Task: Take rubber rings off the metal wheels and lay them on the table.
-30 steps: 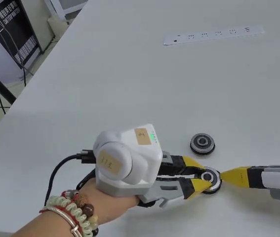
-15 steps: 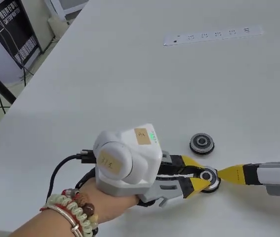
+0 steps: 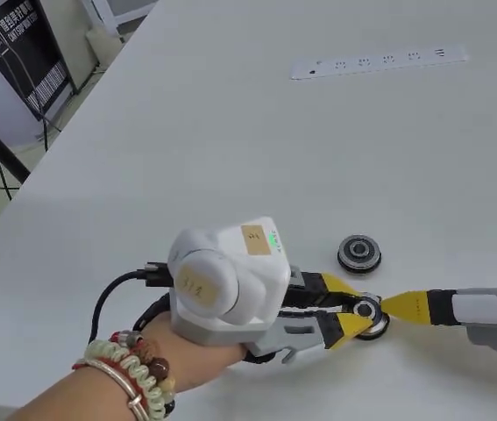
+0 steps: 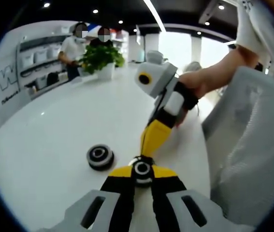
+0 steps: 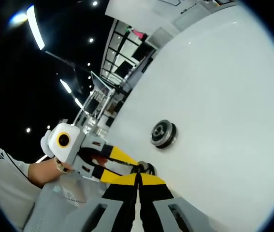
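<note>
The metal wheel (image 3: 369,313) at the lower right of the head view is half covered by the left gripper (image 3: 354,310); its rim cannot be judged. The right gripper (image 3: 385,306) is cut off by the right edge. The banner (image 3: 20,48) print at upper left is unreadable.

We're seeing bright, even light on the white counter (image 3: 230,132), soft shadows only; ceiling spots (image 4: 95,10) glare above, and both gripper views bend hard at the edges.
</note>
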`<state>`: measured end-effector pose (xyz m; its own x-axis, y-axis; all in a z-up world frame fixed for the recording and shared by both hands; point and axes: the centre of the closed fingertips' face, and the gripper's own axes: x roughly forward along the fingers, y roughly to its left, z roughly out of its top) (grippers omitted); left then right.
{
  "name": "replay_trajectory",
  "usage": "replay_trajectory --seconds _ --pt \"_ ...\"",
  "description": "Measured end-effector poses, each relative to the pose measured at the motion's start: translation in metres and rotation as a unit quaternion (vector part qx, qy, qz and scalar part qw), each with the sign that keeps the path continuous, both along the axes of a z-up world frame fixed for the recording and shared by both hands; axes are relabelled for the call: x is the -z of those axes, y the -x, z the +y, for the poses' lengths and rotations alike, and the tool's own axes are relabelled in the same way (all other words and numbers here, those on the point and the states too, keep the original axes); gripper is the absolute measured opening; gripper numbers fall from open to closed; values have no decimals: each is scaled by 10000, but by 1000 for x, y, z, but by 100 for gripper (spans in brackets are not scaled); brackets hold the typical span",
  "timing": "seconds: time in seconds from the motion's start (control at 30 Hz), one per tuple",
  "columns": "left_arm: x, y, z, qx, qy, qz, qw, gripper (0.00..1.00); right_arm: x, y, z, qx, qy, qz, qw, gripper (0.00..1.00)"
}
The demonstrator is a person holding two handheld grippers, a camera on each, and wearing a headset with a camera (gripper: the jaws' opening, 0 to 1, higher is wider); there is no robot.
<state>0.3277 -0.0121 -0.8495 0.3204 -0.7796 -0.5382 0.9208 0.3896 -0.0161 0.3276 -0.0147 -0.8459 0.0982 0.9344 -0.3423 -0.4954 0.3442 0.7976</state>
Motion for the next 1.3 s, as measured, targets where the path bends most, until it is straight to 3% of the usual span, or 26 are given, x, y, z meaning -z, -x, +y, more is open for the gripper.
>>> replay_trajectory --seconds 0.53,0.6,0.67,0.7,0.73,0.9,1.07,1.13,1.2,1.3 --pt "-1 0 0 -1 27 -4 10000 13 -4 2 4 0 -172 91 9998 0" --pt "0 0 0 5 25 -15 10000 13 -7 3 7 11 -268 137 9995 0" --pt "0 0 0 5 21 -14 10000 13 -21 8 17 -134 -699 146 9974 0" --pt "0 0 -1 2 27 -17 10000 13 -23 10 20 -168 -707 184 9972 0" --pt "0 0 -1 -3 31 -14 10000 13 -21 10 22 -258 -669 -36 9974 0" --pt "0 0 -1 -12 44 -1 10000 13 -19 6 17 -144 -680 144 9975 0" --pt "-1 -1 -1 -25 56 -7 10000 13 -18 5 14 -57 -668 149 9976 0" --pt "-1 0 -1 -157 130 134 9997 14 -17 4 13 -16 -620 175 9979 0" --pt "-1 0 -1 -101 83 36 9999 14 -14 2 9 59 -548 204 9983 0" --pt "-1 0 -1 -133 108 79 9998 14 -13 0 6 124 -511 243 9983 0"
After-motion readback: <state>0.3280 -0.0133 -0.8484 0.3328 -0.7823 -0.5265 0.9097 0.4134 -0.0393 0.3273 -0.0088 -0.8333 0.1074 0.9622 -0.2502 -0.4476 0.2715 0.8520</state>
